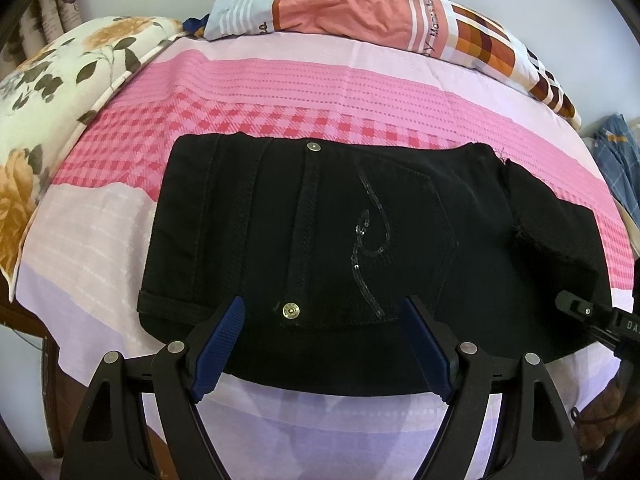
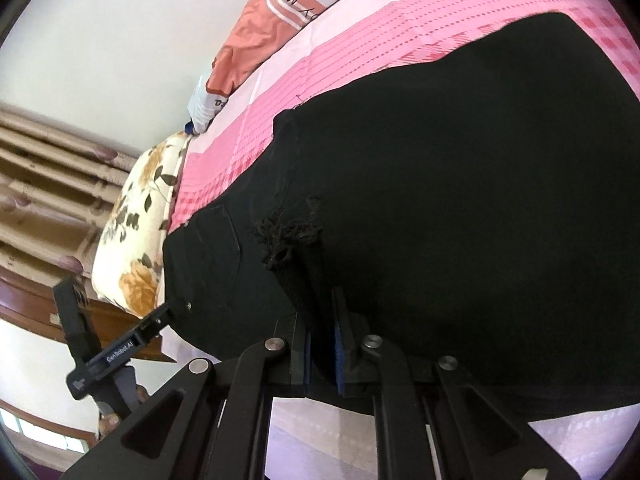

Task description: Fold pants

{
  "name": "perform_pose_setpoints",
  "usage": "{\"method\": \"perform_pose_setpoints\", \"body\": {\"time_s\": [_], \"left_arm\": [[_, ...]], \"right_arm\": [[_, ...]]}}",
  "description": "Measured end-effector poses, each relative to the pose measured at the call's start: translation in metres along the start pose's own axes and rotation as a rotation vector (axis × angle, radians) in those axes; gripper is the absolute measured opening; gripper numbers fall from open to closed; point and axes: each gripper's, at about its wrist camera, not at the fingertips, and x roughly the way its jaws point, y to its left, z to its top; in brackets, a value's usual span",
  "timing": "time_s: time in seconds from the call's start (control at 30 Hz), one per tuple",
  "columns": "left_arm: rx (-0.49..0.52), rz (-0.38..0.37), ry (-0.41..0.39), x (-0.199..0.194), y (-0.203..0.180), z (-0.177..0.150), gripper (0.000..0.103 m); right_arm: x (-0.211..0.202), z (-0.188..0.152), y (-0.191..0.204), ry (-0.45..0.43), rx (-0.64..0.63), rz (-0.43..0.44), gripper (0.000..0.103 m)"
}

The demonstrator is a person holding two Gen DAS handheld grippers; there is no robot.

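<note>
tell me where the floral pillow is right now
The floral pillow lies at the bed's far left edge in the left wrist view, left of the black pants, touching the striped orange pillow's end.

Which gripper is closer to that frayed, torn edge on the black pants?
Right. The right gripper is shut on the pants just below the frayed edge; the left gripper is open, farther along by the brass button.

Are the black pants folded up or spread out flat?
Folded. The black pants lie in a short stack on the pink bed sheet, hem cuff beside the waist button, layers overlapping.
</note>
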Motion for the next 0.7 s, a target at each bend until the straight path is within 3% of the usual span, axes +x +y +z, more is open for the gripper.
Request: {"method": "perform_pose_setpoints", "body": {"time_s": [0.3, 0.5, 0.57, 0.7], "left_arm": [[-0.006, -0.005, 0.019, 0.005, 0.001, -0.001, 0.08], [-0.021, -0.01, 0.022, 0.005, 0.005, 0.0, 0.08], [-0.028, -0.014, 0.026, 0.006, 0.007, 0.0, 0.08], [-0.037, -0.02, 0.031, 0.007, 0.01, 0.001, 0.08]], "right_arm": [[0.005, -0.005, 0.009, 0.02, -0.061, -0.039, 0.015], [0.006, -0.011, 0.02, 0.053, -0.116, -0.02, 0.03], [0.006, -0.013, 0.023, 0.071, -0.127, 0.001, 0.039], [0.009, -0.017, 0.015, 0.137, -0.079, 0.104, 0.042]]}}
